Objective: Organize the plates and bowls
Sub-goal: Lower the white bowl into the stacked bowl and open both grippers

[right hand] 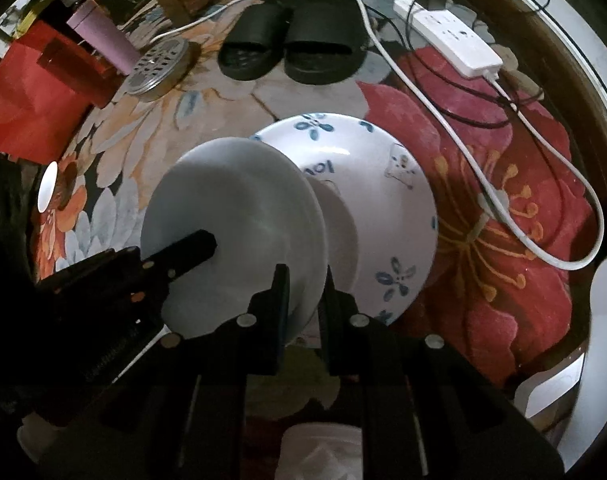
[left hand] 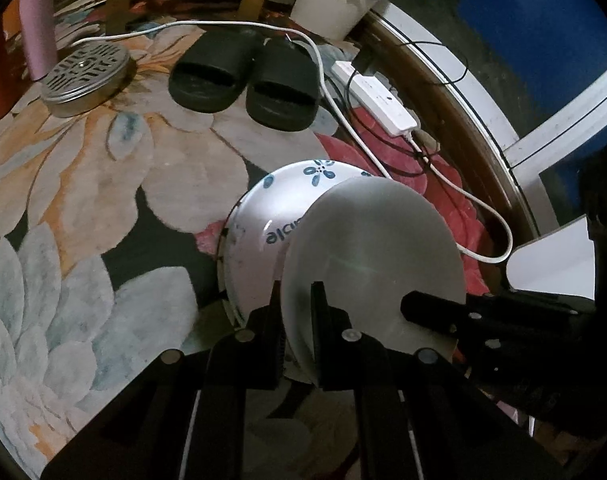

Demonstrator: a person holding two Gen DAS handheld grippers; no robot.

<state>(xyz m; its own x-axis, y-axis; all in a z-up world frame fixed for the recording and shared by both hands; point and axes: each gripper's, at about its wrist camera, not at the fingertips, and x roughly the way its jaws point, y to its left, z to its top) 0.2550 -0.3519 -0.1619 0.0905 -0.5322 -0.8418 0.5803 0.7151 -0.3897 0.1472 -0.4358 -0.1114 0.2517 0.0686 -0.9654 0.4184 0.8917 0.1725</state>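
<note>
The left gripper (left hand: 297, 332) and the right gripper (right hand: 305, 312) each pinch one edge of the plain plate (left hand: 377, 256). The plate is up off the flowery rug (left hand: 103, 200), right over the blue-flower bowl (right hand: 387, 184)

Glossy glazed ceramic patterned plate (right hand: 387, 200), smooth pale grey plate (left hand: 375, 248) with soft sheen, matt black plastic gripper fingers (left hand: 273, 332), woven floral rug (left hand: 83, 208), matt rubber slippers (left hand: 247, 76), perforated metal lid (left hand: 85, 76)

Plain white plate (left hand: 375, 248) tilted on edge, overlapping blue-flowered bowl (left hand: 279, 196), above rug
</note>
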